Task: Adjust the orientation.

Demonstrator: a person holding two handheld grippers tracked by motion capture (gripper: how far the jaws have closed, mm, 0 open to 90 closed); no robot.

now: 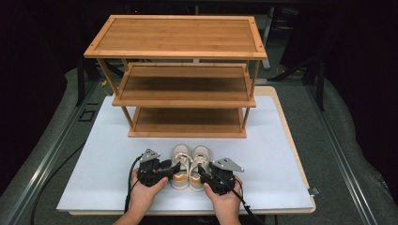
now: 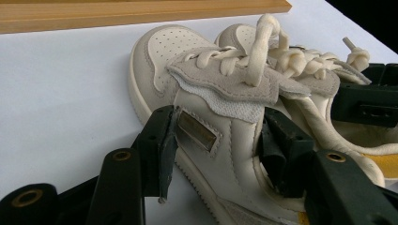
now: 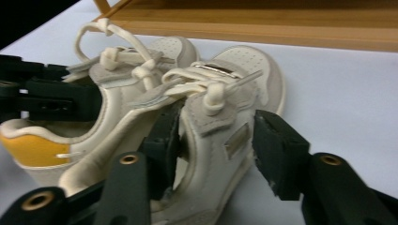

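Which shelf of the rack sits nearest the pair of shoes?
The bottom shelf of the wooden rack: it lies lowest, just above the white table, directly behind the shoes. The middle shelf and top shelf sit higher and farther back.

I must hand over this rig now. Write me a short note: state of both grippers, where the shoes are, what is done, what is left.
Left gripper: jaws around the left shoe at its collar, pads touching its sides.
Right gripper: jaws astride the right shoe; one pad stands off its outer side.
Both shoes stand side by side on the white table, before the wooden rack.
Done: grippers placed.
Left: probably grip firmly, lift, set shoes on a shelf.
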